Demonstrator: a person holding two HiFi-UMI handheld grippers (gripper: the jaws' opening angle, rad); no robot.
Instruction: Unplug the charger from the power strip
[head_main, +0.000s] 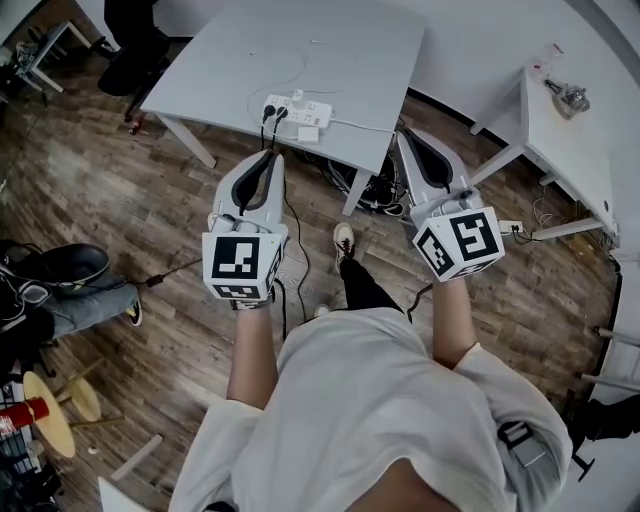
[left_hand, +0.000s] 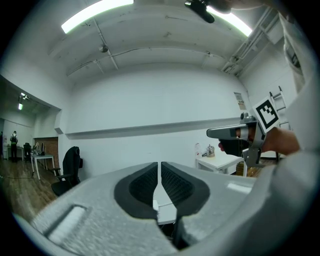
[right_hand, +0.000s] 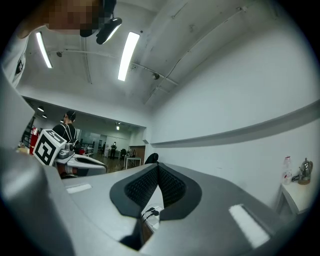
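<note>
Approach step: the left gripper (head_main: 268, 155) and right gripper (head_main: 408, 135), jaws together and empty, hung short of the power strip (head_main: 298, 108); next, 1 needed opening around the charger (head_main: 297, 97)

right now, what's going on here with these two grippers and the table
A person stands facing a light table, holding a left gripper and a right gripper out level. Both have their jaws closed with nothing between them. A white power strip lies near the table's front edge with two black plugs plugged into it. Neither gripper touches it; nothing is unplugged yet.
</note>
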